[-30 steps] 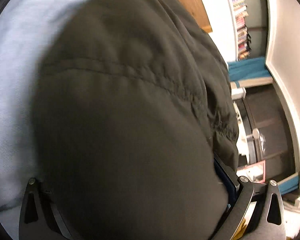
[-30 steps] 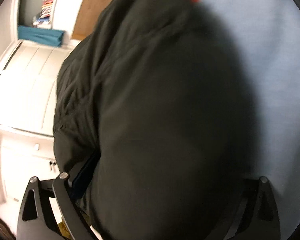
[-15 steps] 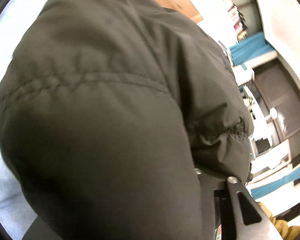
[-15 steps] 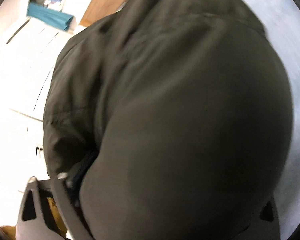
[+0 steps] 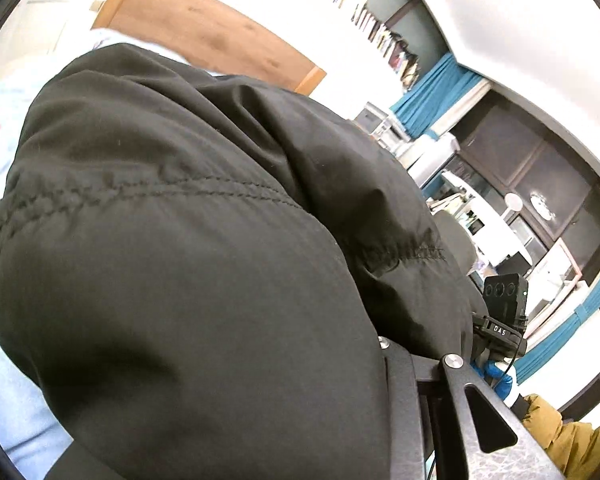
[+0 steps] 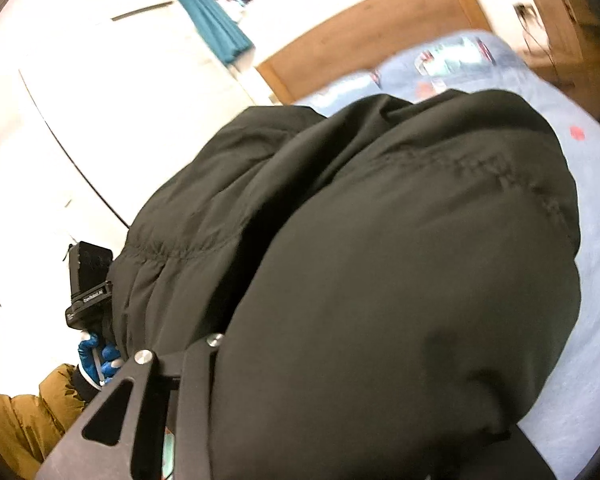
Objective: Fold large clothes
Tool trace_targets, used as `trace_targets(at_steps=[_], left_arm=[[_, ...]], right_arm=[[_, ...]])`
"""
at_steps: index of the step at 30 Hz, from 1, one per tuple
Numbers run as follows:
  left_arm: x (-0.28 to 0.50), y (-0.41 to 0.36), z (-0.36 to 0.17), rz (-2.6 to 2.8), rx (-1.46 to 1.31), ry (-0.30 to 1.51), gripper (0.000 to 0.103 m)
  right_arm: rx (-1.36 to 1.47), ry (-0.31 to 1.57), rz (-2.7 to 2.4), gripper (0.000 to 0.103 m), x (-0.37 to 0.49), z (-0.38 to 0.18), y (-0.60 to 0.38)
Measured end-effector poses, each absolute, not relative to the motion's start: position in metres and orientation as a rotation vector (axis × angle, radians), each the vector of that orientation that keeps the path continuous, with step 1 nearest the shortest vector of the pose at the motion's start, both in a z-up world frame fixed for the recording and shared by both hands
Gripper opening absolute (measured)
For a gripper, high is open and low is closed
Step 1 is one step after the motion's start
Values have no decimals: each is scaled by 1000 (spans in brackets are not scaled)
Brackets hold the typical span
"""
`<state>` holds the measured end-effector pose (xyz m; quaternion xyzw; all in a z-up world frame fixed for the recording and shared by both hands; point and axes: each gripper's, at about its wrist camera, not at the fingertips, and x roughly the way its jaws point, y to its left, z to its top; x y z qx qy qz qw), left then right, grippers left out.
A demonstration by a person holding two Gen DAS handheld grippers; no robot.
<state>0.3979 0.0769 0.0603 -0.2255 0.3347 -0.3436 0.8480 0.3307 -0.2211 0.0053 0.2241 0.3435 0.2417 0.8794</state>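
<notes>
Both tools, the left tool (image 5: 380, 420) and right tool (image 6: 220, 420), had just been closing and were clamped on the dark jacket (image 5: 204, 264), which bulged from six toward twelve o'clock above the pale-blue bed (image 6: 596, 320).

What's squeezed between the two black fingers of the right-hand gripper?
A thick bunch of the dark olive padded jacket fills the right gripper, hiding one finger; the right wrist view shows it.
</notes>
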Motion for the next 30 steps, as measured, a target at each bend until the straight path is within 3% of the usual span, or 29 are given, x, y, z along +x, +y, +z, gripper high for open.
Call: trace_targets(at_steps=[6, 12, 14, 16, 19, 22, 25, 30], left_arm=[[372, 79, 54, -727, -481, 720, 27], [382, 72, -23, -653, -429, 892, 29], [382, 75, -54, -598, -413, 958, 33], [381, 84, -68, -572, -439, 981, 46], [381, 98, -71, -542, -463, 996, 65], [376, 114, -70, -519, -492, 1002, 80], [364, 141, -70, -487, -539, 986, 91], [359, 157, -67, -409, -553, 990, 93]], right_arm=[[463, 684, 514, 30, 301, 40, -214], [501, 811, 445, 30, 308, -5, -229], [525, 878, 406, 30, 301, -40, -230], [574, 903, 373, 34, 293, -61, -238], [576, 914, 340, 44, 288, -65, -244], [593, 925, 308, 59, 281, -68, -253], [625, 931, 303, 71, 287, -74, -265], [721, 941, 277, 79, 276, -93, -313]])
